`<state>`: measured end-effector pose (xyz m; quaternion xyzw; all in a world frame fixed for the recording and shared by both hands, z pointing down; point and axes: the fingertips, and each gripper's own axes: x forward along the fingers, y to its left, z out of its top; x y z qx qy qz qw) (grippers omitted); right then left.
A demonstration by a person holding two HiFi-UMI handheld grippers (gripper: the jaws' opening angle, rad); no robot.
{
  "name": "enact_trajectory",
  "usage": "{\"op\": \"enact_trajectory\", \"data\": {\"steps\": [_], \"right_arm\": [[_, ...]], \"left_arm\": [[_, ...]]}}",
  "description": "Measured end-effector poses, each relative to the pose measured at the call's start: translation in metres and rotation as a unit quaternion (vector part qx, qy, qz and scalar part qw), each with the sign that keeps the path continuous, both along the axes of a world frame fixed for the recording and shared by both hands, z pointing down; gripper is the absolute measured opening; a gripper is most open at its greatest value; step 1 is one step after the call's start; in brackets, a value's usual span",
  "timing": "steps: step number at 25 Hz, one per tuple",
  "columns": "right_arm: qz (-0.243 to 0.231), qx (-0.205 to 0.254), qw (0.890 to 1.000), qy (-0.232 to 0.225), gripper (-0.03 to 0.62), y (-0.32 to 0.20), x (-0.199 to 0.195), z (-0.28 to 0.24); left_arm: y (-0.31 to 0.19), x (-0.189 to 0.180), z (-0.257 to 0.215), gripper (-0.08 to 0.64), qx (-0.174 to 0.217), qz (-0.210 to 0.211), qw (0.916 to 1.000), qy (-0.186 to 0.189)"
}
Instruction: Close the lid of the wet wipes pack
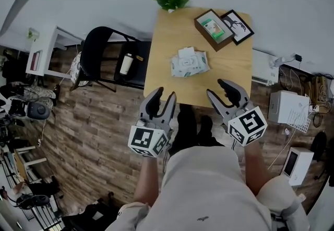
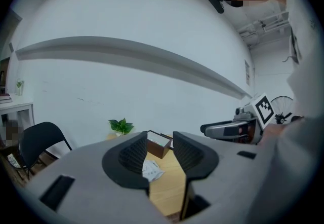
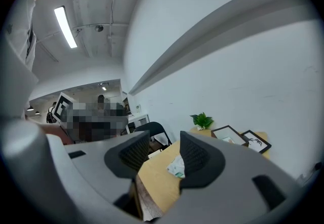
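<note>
Closing not yet begun

The wet wipes pack (image 1: 190,62) lies untouched, lid (image 1: 186,53) seemingly up; left gripper (image 1: 164,94) and right gripper (image 1: 218,89) nearer, jaws spread, empty.

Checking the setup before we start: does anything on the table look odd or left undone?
The wet wipes pack in the middle of the table looks crumpled, and its white lid appears flipped open at the far end. Nothing else there stands out.
</note>
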<state>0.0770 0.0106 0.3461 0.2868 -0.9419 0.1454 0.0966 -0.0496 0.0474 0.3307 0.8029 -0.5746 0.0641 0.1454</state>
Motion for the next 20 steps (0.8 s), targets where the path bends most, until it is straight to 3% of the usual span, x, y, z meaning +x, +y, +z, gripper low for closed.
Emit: {"op": "enact_trajectory", "data": {"steps": [20], "right_arm": [[0.065,0.016,0.997,0.035,0.169,-0.102,-0.048,-0.018]], "left_arm": [[-0.134,-0.047,0.004,0.161,0.010,0.088,0.9958,0.022]]}}
